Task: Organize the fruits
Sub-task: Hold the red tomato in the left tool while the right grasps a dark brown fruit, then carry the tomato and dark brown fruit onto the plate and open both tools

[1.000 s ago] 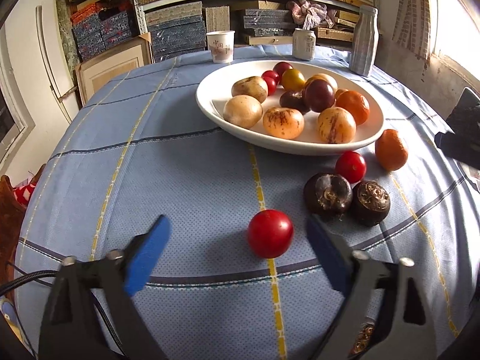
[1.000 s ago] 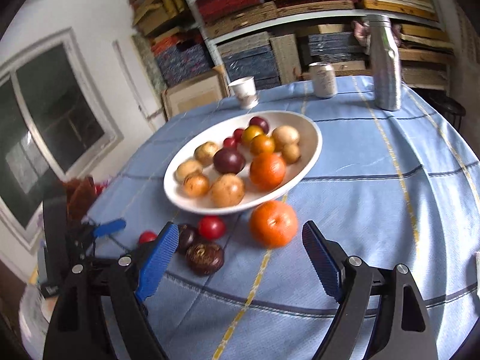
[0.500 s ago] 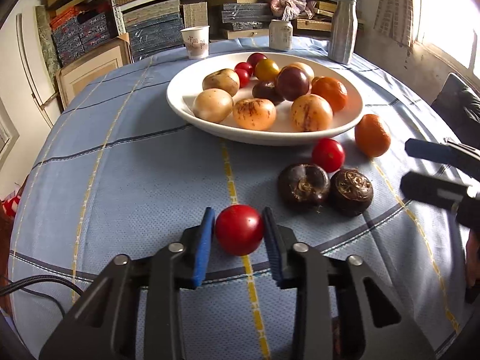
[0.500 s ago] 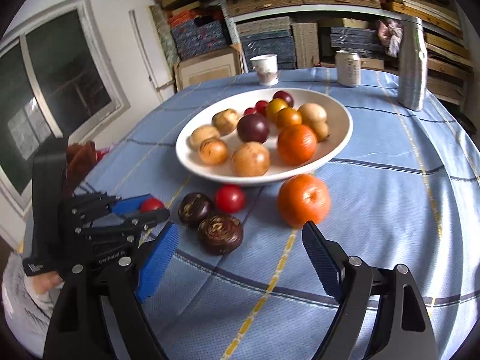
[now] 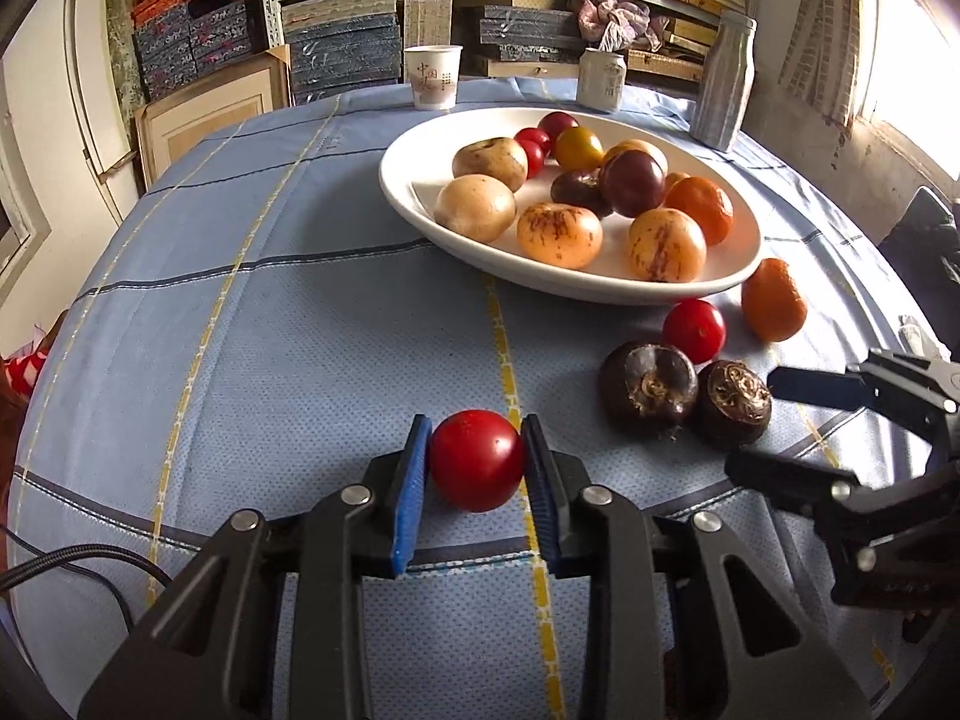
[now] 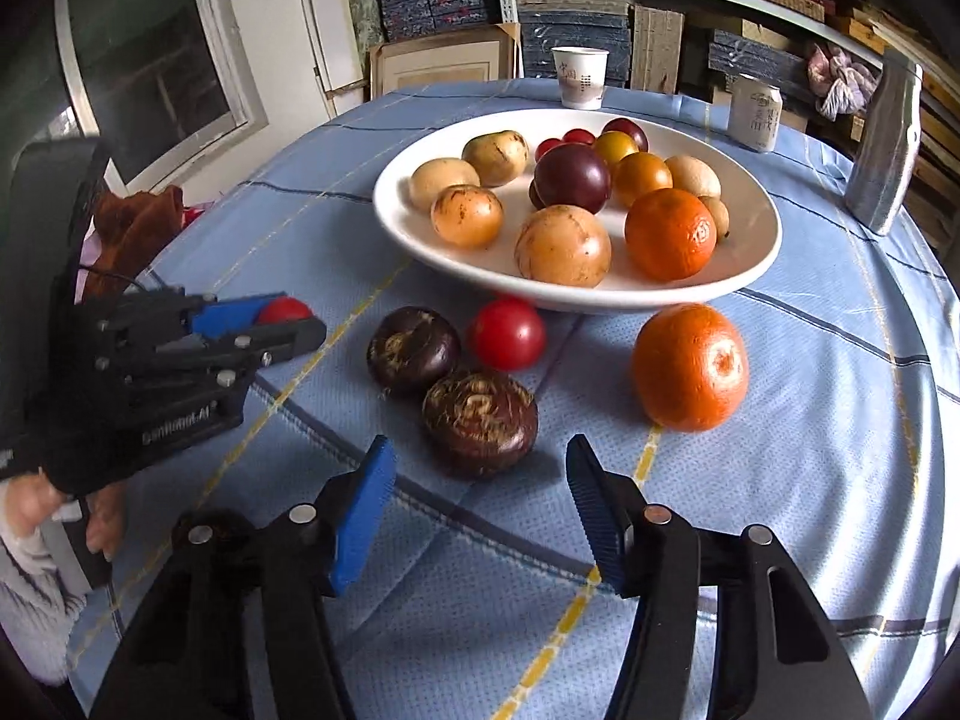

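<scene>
Resting on the tabletop [image 5: 288,360], the red tomato [image 5: 477,459] sits squarely between the blue pads of the left gripper [image 5: 475,468], which are pressed against its two sides; the fruit is pinched but, as far as can be judged, not yet lifted. It is round, smooth and glossy, with no long axis to align. The white bowl [image 5: 708,285], its likely destination, lies ahead and to the right of this gripper, well apart, so the coming move is judged to be a lift and a carry up and over the near rim.

The right gripper [image 6: 477,495] stands partly spread, its jaws having just been closing, with nothing touched between the pads. Just ahead of it lies the nearer dark brown fruit [image 6: 480,423], squat and rough-skinned, a pale fibrous crown facing up. A second dark fruit [image 6: 413,349] lies just beside it; a small red tomato [image 6: 507,333] and an orange [image 6: 690,367] lie near the bowl's rim. The right hand is the nearer to all four.

The bowl already holds a mixed pile of tan, orange, purple and red fruit.
</scene>
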Demonstrator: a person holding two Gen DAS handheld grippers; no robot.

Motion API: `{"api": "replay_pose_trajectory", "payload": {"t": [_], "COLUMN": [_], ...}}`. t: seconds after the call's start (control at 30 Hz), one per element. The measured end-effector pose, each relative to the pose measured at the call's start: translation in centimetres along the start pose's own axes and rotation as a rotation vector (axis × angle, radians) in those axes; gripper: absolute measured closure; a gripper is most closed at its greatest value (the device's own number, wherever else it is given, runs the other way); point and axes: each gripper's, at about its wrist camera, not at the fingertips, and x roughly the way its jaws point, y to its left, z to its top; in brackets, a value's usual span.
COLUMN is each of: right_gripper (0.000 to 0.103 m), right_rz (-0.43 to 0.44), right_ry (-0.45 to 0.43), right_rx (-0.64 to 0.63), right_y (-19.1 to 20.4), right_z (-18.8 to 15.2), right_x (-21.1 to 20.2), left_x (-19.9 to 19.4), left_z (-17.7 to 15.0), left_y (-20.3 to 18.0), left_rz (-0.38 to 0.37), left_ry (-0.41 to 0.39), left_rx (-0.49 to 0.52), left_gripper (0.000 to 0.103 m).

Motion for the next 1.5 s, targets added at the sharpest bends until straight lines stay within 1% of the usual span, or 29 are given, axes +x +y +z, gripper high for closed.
{"api": "replay_pose_trajectory", "payload": {"t": [0.07, 0.17, 0.23, 0.27, 0.37, 0.6, 0.67, 0.8, 0.93, 1.03, 1.13, 1.2, 1.27, 1.33, 1.37, 1.43, 1.5], "right_gripper": [0.043, 0.043, 0.043, 0.046, 0.058, 0.059, 0.059, 0.059, 0.059, 0.059, 0.059, 0.059, 0.059, 0.059, 0.059, 0.059, 0.059], "right_rz": [-0.001, 0.002, -0.007, -0.009, -0.024, -0.013, 0.001, 0.002, -0.003, -0.004, -0.001, 0.000, 0.002, 0.008, 0.009, -0.007, -0.021], "right_ry": [-0.007, 0.028, 0.031, 0.032, 0.026, 0.010, 0.006, 0.007, 0.011, -0.026, -0.064, -0.103, -0.172, -0.231, -0.268, -0.312, -0.365], "right_rx": [0.006, -0.007, -0.018, -0.024, -0.014, -0.018, -0.010, 0.007, 0.009, 0.017, 0.034, 0.044, 0.066, 0.102, 0.123, 0.137, 0.157], "right_y": [0.0, 0.3, 0.5, 0.6, 0.4, 0.5, 0.3, 0.0, 0.0, -0.2, -0.6, -0.9, -1.7, -2.7, -3.5, -4.5, -5.6], "right_z": [0.5, 0.9, 1.0, 1.0, 1.0, 0.5, 0.2, -0.1, -0.2, -0.1, -0.1, 0.0, 0.6, 1.6, 2.9, 4.8, 7.3], "right_x": [0.2, 1.3, 1.5, 1.5, 1.5, 0.8, 0.3, 0.0, 0.1, -0.7, -1.6, -2.7, -4.8, -6.7, -8.3, -10.1, -12.1], "left_x": [0.0, 0.1, 0.1, 0.1, 0.3, 0.1, 0.2, 0.6, 0.4, -0.5, -1.3, -2.0, -3.2, -4.5, -5.1, -5.9, -6.5], "left_z": [0.0, 0.0, 0.0, 0.0, -0.1, -0.2, -0.2, -0.2, -0.2, -0.2, -0.1, 0.1, 0.9, 2.5, 3.8, 6.1, 8.5], "left_y": [0.0, 0.0, 0.1, 0.1, 0.2, -0.1, -0.1, 0.0, 0.0, 0.2, -0.1, -0.3, 0.0, 0.3, 0.2, 0.0, -0.4], "left_rz": [-0.001, -0.002, -0.005, -0.004, -0.004, -0.023, -0.027, -0.047, -0.028, -0.015, 0.001, 0.008, 0.011, -0.011, -0.004, 0.020, 0.004], "left_ry": [0.001, 0.004, 0.006, 0.007, 0.016, 0.007, 0.011, 0.028, 0.018, -0.021, -0.059, -0.087, -0.128, -0.154, -0.169, -0.199, -0.224], "left_rx": [-0.001, 0.000, -0.002, -0.002, -0.012, 0.002, 0.001, -0.005, -0.009, -0.022, -0.008, 0.000, -0.013, -0.025, -0.016, -0.008, -0.014], "left_gripper": [0.073, 0.073, 0.073, 0.073, 0.073, 0.073, 0.073, 0.072, 0.073, 0.073, 0.073, 0.073, 0.073, 0.073, 0.073, 0.073, 0.073]}}
